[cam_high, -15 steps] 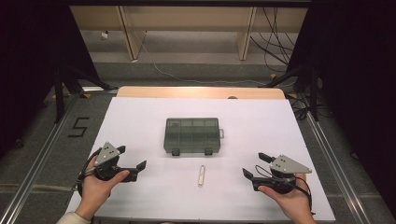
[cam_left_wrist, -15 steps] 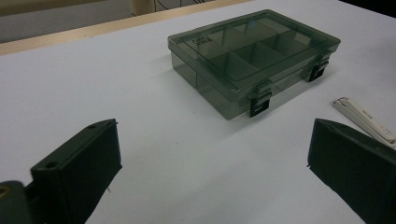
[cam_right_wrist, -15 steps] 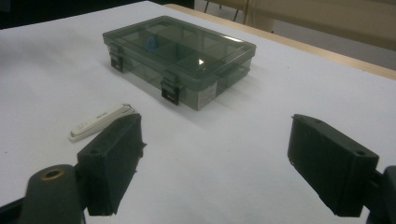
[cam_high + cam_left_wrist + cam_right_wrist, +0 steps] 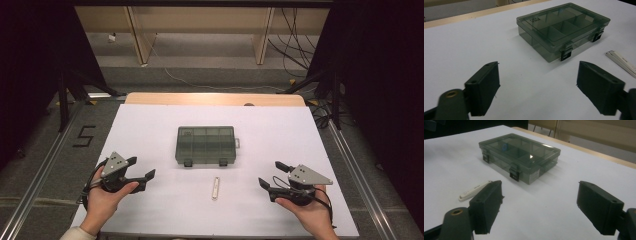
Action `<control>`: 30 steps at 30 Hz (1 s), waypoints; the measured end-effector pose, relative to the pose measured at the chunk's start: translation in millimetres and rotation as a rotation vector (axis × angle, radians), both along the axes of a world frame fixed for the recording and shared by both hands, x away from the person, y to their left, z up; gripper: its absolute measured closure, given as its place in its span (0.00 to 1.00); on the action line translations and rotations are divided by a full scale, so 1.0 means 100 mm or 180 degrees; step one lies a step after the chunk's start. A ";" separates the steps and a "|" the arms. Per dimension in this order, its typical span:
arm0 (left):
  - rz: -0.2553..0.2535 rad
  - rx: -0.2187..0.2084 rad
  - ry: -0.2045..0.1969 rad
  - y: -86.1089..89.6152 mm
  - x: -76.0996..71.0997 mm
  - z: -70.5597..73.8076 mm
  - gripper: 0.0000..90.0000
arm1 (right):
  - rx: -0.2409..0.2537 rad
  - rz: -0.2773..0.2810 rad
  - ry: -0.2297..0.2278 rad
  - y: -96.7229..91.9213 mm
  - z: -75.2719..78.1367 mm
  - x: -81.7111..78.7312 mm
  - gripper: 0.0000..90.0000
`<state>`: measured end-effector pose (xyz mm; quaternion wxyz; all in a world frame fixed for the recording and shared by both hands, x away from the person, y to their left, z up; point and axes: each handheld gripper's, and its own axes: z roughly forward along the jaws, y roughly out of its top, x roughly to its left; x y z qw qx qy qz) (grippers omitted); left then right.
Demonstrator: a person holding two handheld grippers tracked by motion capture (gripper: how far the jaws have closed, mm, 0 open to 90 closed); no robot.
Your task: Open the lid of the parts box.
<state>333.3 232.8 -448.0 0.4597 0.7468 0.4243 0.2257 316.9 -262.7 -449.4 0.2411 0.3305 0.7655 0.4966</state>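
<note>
A dark translucent compartment box (image 4: 205, 145) with its lid down and two front latches lies in the middle of the white table sheet (image 4: 165, 120). A small white stick (image 4: 215, 188) lies just in front of it. My left gripper (image 4: 141, 167) is held at the near left, open and empty, pointing toward the box. My right gripper (image 4: 270, 174) is held at the near right, open and empty as well. The left gripper view has its jaws (image 4: 540, 87) spread wide, with the box (image 4: 564, 27) and stick (image 4: 622, 62) ahead. From the right gripper (image 4: 541, 207), the box (image 4: 519, 152) and stick (image 4: 474, 190) lie ahead to the left.
A wooden table edge (image 4: 215, 99) borders the far side of the sheet. Metal rails (image 4: 40, 175) run along the floor on both sides, and a "5" marking (image 4: 84, 136) is on the floor at the left. Cables (image 4: 295, 30) lie behind the table.
</note>
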 end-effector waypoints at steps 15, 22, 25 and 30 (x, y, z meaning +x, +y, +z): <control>-0.0183 0.0228 -0.0002 -0.13 0.23 -0.01 0.98 | -0.0275 0.0126 -0.0038 0.15 0.04 0.20 0.98; -0.0202 0.0329 0.0117 -0.22 0.43 -0.05 0.99 | -0.0417 0.0181 0.0085 0.28 -0.04 0.49 1.00; -0.0270 0.0438 0.0178 -0.24 0.51 -0.07 1.00 | -0.0453 0.0217 0.0209 0.33 -0.08 0.59 1.00; -0.0257 0.0380 0.0249 -0.32 0.58 -0.14 1.00 | -0.0503 0.0245 0.0326 0.40 -0.14 0.71 1.00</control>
